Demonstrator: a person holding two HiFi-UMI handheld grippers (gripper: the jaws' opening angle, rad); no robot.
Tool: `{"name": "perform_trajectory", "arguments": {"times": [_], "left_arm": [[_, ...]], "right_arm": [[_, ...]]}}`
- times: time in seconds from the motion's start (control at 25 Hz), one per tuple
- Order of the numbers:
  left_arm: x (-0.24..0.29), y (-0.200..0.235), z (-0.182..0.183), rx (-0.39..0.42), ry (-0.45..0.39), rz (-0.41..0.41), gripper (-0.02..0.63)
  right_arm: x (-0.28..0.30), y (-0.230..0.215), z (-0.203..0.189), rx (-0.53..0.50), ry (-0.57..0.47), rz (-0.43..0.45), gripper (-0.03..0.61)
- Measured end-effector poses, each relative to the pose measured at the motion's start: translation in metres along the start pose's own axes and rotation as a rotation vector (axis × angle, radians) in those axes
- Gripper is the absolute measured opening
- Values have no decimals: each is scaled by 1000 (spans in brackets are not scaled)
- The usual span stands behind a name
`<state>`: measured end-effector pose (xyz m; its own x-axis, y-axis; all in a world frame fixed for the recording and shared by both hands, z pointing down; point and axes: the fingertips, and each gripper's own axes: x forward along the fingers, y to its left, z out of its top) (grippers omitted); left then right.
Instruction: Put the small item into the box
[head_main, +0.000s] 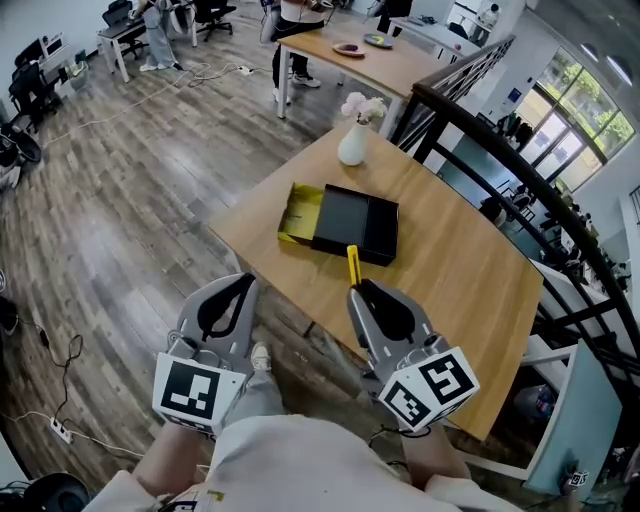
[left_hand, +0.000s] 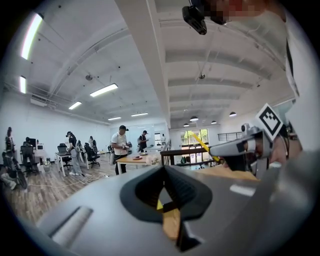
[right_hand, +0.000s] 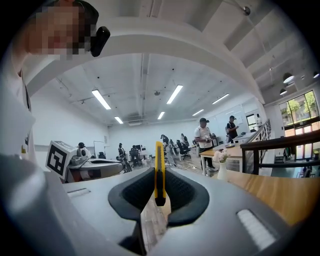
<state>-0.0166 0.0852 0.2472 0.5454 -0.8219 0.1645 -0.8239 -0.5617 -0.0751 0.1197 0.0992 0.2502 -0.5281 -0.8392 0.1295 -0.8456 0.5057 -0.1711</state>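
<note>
The wooden surface (head_main: 470, 260) carried the open black box (head_main: 355, 222) at 12 o'clock from me. My right claw (head_main: 357, 290) pinched the yellow cutter (head_main: 353, 264) near the box's 6 o'clock edge, not yet inside. My left claw (head_main: 244, 282) was pressed together, empty. Lowering it in and releasing were left to do, I judged.

My head camera looks steeply down past my left gripper (head_main: 238, 285) and right gripper (head_main: 357, 292) onto the table (head_main: 450, 250). Each gripper camera sits just behind its jaws, facing out across the office. All 3 views share the yellow knife (right_hand: 159, 172).
</note>
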Motion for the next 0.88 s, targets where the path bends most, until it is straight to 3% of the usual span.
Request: {"name": "perform_trajectory", "arguments": {"times": [0.6, 0.88], "left_arm": [[105, 134, 4, 2, 8, -91, 2], [139, 169, 1, -3, 11, -127, 2]], "right_arm": [[158, -31, 30, -4, 17, -98, 63], [200, -47, 35, 5, 15, -146, 63]]}}
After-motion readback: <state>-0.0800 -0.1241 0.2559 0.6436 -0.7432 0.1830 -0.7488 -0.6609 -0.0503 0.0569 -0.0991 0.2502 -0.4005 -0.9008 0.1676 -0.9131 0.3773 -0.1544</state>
